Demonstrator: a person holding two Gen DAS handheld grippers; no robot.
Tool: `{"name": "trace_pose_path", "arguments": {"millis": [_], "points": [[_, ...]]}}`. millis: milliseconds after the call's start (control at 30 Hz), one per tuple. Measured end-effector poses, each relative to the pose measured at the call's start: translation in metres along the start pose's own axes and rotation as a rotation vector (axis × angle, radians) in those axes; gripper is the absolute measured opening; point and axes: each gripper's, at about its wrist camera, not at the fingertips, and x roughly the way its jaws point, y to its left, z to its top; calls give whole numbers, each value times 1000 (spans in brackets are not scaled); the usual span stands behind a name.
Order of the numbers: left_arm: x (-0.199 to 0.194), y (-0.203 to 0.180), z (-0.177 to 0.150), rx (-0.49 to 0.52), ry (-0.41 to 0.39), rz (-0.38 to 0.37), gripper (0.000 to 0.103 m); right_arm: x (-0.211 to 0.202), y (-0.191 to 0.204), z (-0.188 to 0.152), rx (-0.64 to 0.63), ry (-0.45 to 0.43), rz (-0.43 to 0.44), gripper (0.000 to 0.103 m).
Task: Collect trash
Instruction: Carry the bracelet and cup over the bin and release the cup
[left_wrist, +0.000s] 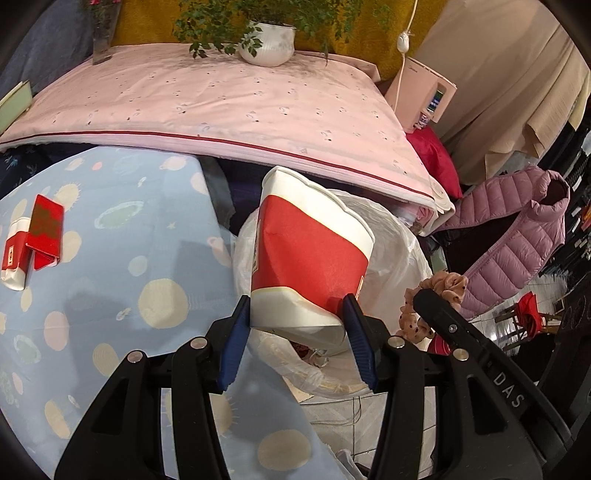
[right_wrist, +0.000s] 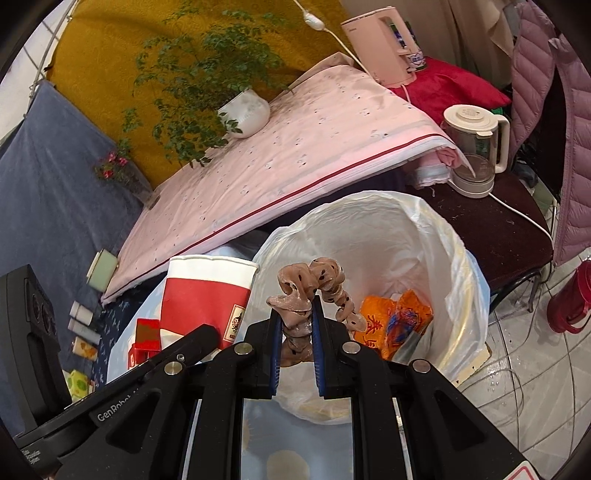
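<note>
A red and white paper cup (left_wrist: 310, 254) is clamped near its base between the blue pads of the left gripper (left_wrist: 297, 325), tilted with its mouth away from the camera, and is held above the near rim of a bin lined with a white plastic bag (right_wrist: 436, 258). In the right wrist view the same cup is seen at the left edge of the bag; a small printed label sits low on its red band, but its characters cannot be read. A pink dotted hair scrunchie (right_wrist: 314, 295) is pinched between the nearly closed pads of the right gripper (right_wrist: 295, 332) and hangs over the bag opening. Inside the bag an orange wrapper (right_wrist: 391, 325) with red printed characters is lying; the characters are too crumpled to be read. "DAS" is read on the black arm of the right gripper in the left wrist view, and "GenRobot" on the left gripper's arm in the right wrist view. On the blue patterned cloth (left_wrist: 129, 266) to the left a red and white carton (left_wrist: 33, 243) is lying with its lid flipped open; its print is illegible. Behind, a pink cloth (left_wrist: 221, 107) with a red stripe is spread on a raised surface, and a potted plant (left_wrist: 267, 42) in a white pot stands on it. A pink appliance (left_wrist: 421, 92) bears a faint logo that cannot be made out. A white kettle (right_wrist: 474, 147) stands on a dark stool right of the bin.
</note>
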Motion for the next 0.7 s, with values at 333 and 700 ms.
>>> {"name": "trace_pose_path", "arguments": {"millis": [333,700], "points": [[7,-7,2,16,-22,21,64,3,-17,9,28,-10,-22,14],[6,3,-1,-5,-18,45,64,10,-13,8,21,0,-27,19]]}}
